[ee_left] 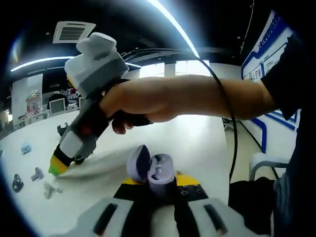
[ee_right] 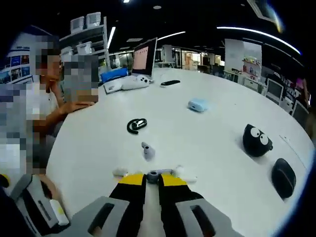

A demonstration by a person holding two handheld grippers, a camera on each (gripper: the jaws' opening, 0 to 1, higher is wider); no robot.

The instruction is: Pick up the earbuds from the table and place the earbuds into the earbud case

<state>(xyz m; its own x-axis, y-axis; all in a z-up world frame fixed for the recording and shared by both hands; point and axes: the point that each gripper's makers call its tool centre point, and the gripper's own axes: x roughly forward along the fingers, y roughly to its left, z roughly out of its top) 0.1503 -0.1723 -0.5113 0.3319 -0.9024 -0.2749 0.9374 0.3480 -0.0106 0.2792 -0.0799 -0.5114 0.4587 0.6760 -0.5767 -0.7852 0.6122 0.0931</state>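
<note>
Earbud: a small grey piece point(ee_right: 152, 174) sits between the tips of the right gripper point(ee_right: 152, 178), at the near edge of the table point(ee_right: 207, 143). The jaws stand nearly together on it; judged a grip on an earbud, taken low so it can be lifted straight off.
Other earbuds: a grey one point(ee_right: 147, 149) lies loose just beyond the tips. Two pale pieces point(ee_right: 120, 172) point(ee_right: 184, 174) lie either side of the jaws; too small to tell what they are.
Case: lilac, lid point(ee_left: 138, 162) swung open, the body point(ee_left: 161, 174) clamped in the left gripper point(ee_left: 159, 183). Jaws closed on it. Held with the mouth facing up and outward, presumably to present the wells to the other hand.
Right gripper, seen from the left: its body hangs nose-down over the table point(ee_left: 197, 143), a hand point(ee_left: 143, 101) round the handle, green-yellow tip point(ee_left: 58, 168) close to small grey pieces point(ee_left: 37, 174) on the surface.
Cable: a dark lead point(ee_left: 232, 133) runs along the person's forearm and drops clear of the work.
Surroundings: a black ear-hook point(ee_right: 136, 125), a pale blue case point(ee_right: 198, 104), a black figure with eyes point(ee_right: 256, 139), a black pouch point(ee_right: 283, 177), a monitor point(ee_right: 144, 55), a seated person point(ee_right: 34, 106).
Writing: none readable. A blue-and-white wall board point(ee_left: 264, 54) carries marks too blurred to read; no brand is visible on the case.
Stage: judged pick-up in hand, placing not yet done.
</note>
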